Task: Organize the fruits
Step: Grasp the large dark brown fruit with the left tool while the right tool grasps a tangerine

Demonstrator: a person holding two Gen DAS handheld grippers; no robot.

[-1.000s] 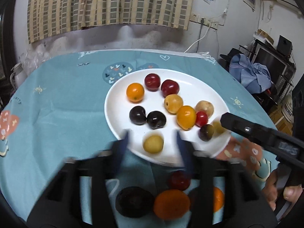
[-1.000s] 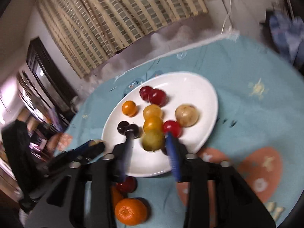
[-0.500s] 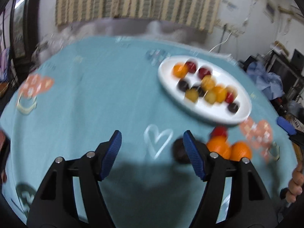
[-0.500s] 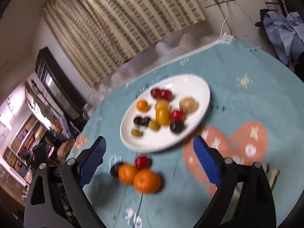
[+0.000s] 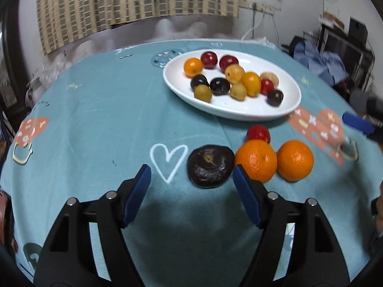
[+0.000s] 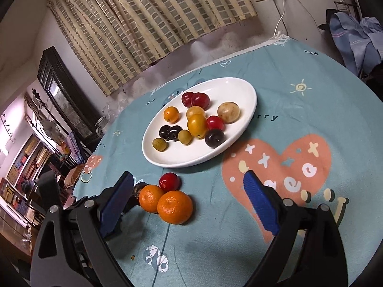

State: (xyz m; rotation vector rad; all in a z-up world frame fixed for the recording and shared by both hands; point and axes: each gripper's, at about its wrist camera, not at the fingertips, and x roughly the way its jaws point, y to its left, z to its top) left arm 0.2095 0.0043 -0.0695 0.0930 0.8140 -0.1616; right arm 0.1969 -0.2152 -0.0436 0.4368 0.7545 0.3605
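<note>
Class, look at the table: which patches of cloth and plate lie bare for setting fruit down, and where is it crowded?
Bare cloth lies left of the white plate, around the white heart outline. The plate's near rim, before the green fruits, is free. Crowded: the plate's middle, and the cloth below it, where the dark wrinkled fruit, two oranges and a red fruit cluster.

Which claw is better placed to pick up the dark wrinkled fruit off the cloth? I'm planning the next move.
Probably the left claw: open, with the dark fruit just ahead between its fingers. The right claw faces the oranges, which screen that fruit.
</note>
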